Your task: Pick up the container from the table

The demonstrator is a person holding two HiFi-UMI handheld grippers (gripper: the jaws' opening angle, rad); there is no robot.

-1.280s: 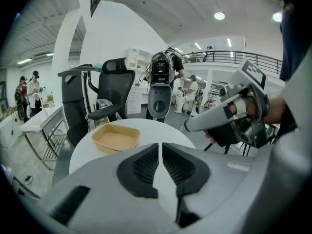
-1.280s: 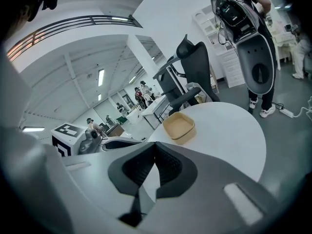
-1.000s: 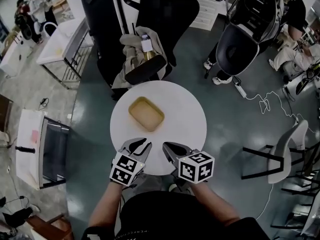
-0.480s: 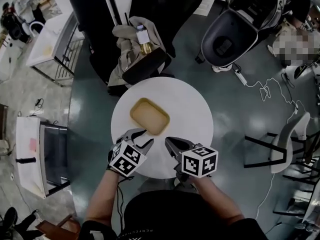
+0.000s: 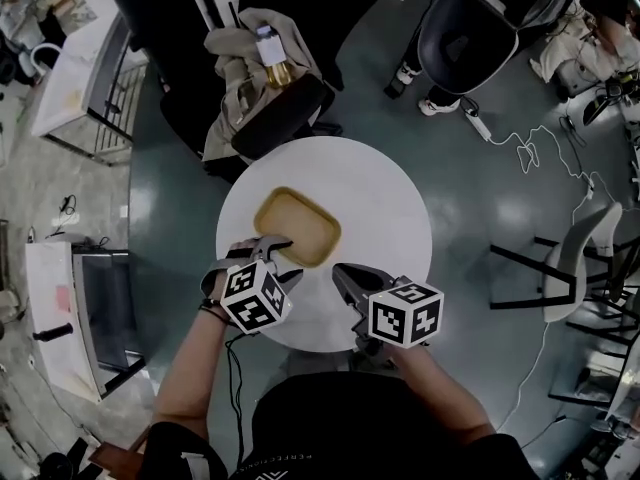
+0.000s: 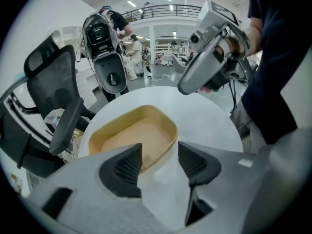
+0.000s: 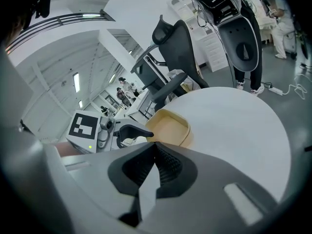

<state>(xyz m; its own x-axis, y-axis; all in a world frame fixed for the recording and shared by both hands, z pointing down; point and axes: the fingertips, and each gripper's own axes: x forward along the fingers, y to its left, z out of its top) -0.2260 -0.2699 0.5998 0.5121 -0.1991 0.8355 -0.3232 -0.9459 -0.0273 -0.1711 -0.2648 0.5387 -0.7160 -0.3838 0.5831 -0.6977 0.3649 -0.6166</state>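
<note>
Your tan container (image 5: 294,226) looks like smooth matt plastic, I think; the white table (image 5: 385,203) is smooth, the floor (image 5: 470,238) glossy.

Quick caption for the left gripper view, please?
Left gripper, jaws just opened wide, poised at the near rim of the tan container on the white table; nothing gripped yet.
</note>
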